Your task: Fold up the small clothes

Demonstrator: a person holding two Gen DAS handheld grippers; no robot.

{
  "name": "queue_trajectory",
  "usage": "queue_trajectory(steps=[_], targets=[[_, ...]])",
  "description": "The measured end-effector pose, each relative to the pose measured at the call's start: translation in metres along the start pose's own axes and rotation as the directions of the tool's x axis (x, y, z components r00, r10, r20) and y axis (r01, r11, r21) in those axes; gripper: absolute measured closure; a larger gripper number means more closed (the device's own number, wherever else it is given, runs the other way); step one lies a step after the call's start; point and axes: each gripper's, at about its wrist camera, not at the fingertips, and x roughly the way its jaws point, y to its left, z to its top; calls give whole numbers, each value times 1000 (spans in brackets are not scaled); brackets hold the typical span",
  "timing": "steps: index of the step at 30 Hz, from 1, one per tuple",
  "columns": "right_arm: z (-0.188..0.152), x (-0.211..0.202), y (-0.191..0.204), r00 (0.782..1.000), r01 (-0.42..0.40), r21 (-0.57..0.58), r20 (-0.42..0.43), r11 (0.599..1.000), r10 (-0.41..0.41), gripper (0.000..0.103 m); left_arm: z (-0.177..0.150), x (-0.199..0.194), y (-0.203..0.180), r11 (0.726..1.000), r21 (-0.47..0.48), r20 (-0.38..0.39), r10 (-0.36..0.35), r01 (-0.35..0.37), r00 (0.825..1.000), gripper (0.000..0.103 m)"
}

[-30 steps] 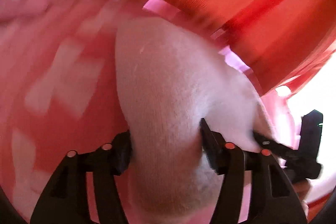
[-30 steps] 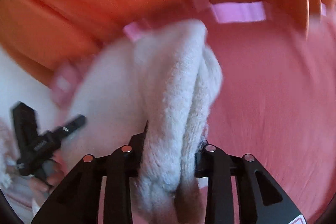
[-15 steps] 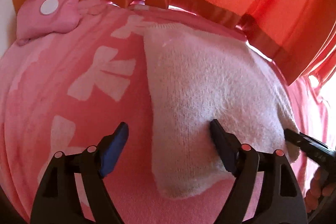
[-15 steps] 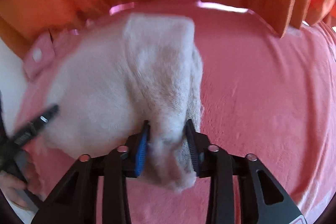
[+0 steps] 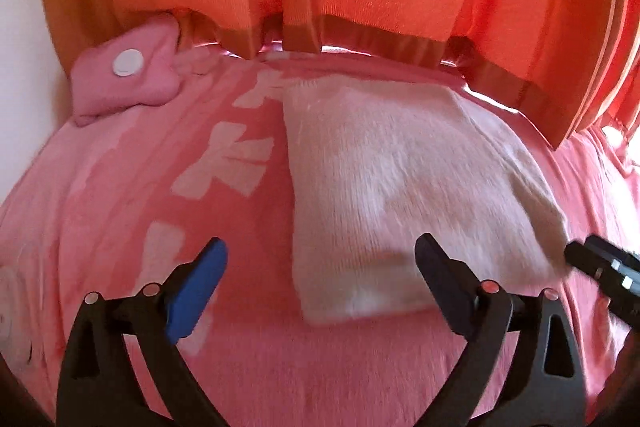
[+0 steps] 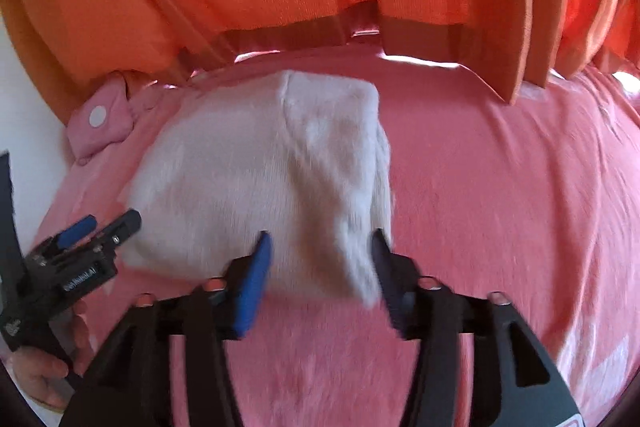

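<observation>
Left gripper (image 5: 320, 283) spread wide, gripping nothing. Right gripper (image 6: 320, 267) parted around near corner of folded white sweater (image 6: 260, 179), lying on pink blanket (image 6: 500, 207).

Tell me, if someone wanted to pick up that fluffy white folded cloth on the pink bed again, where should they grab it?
Probably the near edge of the white cloth, at its two front corners, coming in low from the front. It lies flat on the pink bedspread with that edge facing both open grippers, the left gripper and the right gripper, so the fingers could slide under it.
</observation>
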Motion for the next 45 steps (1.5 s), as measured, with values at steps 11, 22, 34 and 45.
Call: queue_trajectory(steps=[11, 22, 34, 45], targets=[[-74, 5, 12, 987, 154, -40, 41, 987, -152, 33, -85, -11, -21, 996, 12, -38, 84, -84, 996, 8], [-85, 14, 22, 989, 145, -50, 36, 988, -143, 33, -89, -2, -25, 994, 2, -16, 106, -106, 994, 8], [-84, 23, 17, 989, 149, 2, 9, 989, -149, 33, -88, 8, -32, 989, 25, -25, 143, -142, 989, 10], [-85, 17, 20, 988, 155, -18, 30, 988, -154, 33, -85, 6, -32, 990, 17, -20, 141, -141, 990, 12]])
